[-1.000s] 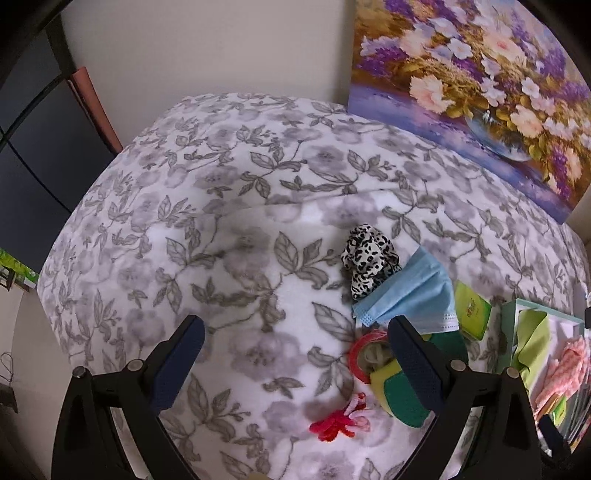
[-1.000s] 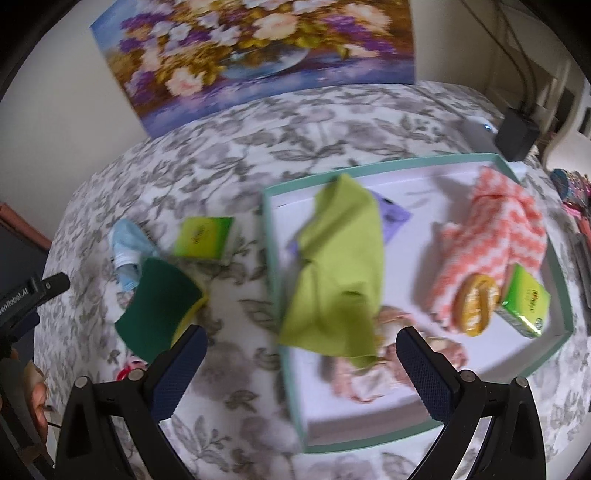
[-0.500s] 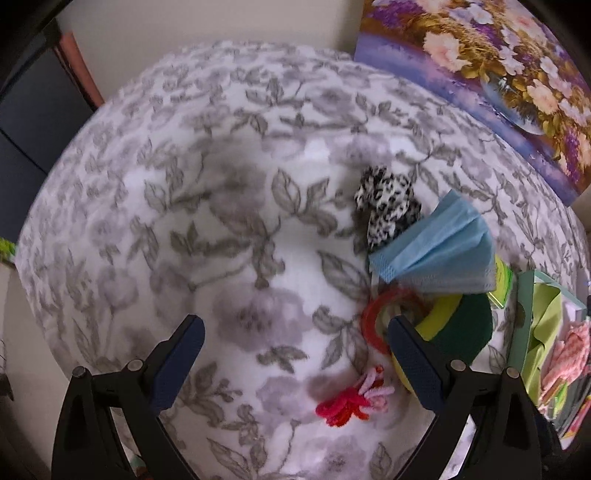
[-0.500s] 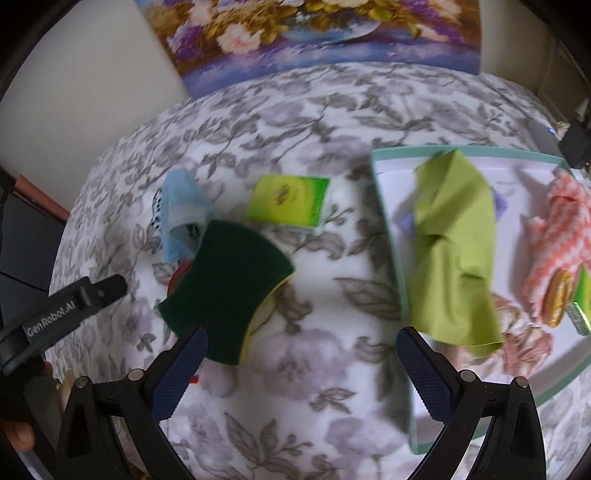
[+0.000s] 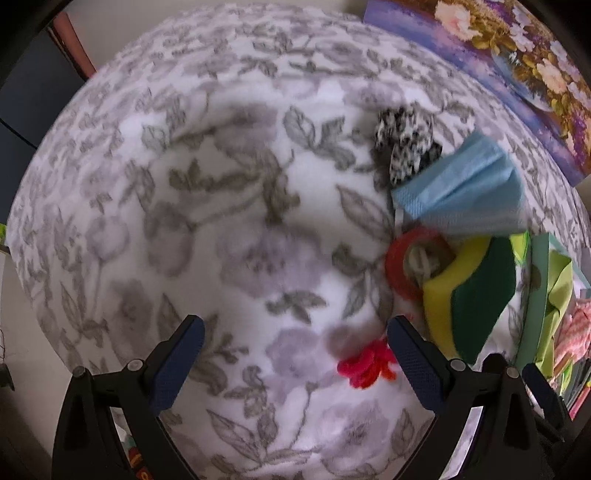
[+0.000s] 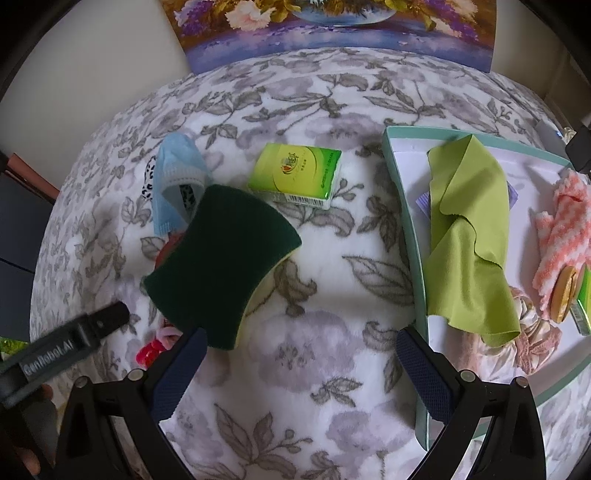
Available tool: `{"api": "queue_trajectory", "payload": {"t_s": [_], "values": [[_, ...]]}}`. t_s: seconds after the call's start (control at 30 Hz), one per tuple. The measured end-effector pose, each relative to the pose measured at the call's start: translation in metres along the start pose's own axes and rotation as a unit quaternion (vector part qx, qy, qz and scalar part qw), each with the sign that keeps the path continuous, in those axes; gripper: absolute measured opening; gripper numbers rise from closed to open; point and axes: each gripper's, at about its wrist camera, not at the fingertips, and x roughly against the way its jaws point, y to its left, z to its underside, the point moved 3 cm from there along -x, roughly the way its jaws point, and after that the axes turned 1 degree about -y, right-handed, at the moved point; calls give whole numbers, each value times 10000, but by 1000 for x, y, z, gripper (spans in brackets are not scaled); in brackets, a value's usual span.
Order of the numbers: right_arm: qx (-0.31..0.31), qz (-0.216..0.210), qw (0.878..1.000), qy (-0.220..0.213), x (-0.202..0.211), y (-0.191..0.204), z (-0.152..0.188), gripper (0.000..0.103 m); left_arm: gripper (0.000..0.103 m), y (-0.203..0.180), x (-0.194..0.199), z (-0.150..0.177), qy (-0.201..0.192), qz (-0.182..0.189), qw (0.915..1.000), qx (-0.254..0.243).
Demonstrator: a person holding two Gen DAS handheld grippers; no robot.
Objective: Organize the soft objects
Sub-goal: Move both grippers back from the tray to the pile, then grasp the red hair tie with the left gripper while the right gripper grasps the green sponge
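On the floral blanket lie a green-and-yellow sponge (image 6: 221,258), a blue face mask (image 6: 173,177), a leopard-print scrunchie (image 5: 406,144), a red tape ring (image 5: 402,266), a red-pink yarn tuft (image 5: 369,363) and a green tissue pack (image 6: 295,171). The teal-rimmed tray (image 6: 406,229) at right holds a lime cloth (image 6: 469,236), a pink striped towel (image 6: 565,229) and other soft items. My left gripper (image 5: 291,347) is open and empty, with the yarn tuft by its right finger. My right gripper (image 6: 299,354) is open and empty, hovering between sponge and tray.
A flower painting (image 6: 332,26) leans on the wall behind the bed. A dark cabinet (image 5: 22,92) stands at the left edge. A cookie-like disc (image 6: 563,295) and a second green pack (image 6: 585,306) sit in the tray. The left gripper body (image 6: 62,347) shows in the right wrist view.
Both grippers have come lower and closer to the blanket. The right one has swung left from over the tray toward the sponge. The left one has neared the yarn tuft.
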Motion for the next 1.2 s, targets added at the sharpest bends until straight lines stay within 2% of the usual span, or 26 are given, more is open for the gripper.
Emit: {"api": "queue_trajectory", "payload": {"t_s": [0.13, 0.27, 0.33, 0.47, 0.67, 0.77, 0.93, 1.2], "values": [[-60, -11, 10000, -5, 2, -3, 1, 103, 99, 0, -7, 6, 191, 256, 9994, 101], [-98, -8, 10000, -15, 3, -5, 0, 103, 98, -12, -9, 11, 222, 387, 9989, -128], [-107, -7, 9999, -27, 4, -6, 0, 103, 89, -17, -9, 13, 216, 401, 9986, -263], [-136, 11, 9999, -24, 3, -7, -1, 103, 82, -23, -13, 17, 340, 639, 9969, -307], [-198, 2, 9998, -26, 3, -10, -2, 103, 65, -42, -20, 24, 457, 915, 9938, -431], [-221, -30, 9997, -27, 3, -11, -2, 103, 58, -54, -24, 28, 483, 937, 9932, -488], [-225, -38, 9997, -27, 3, -11, -2, 103, 30, -67, -22, 30, 505, 1280, 9891, -528], [-192, 3, 9998, -27, 2, -10, -2, 103, 19, -66, -17, 22, 424, 1489, 9873, -365]]}}
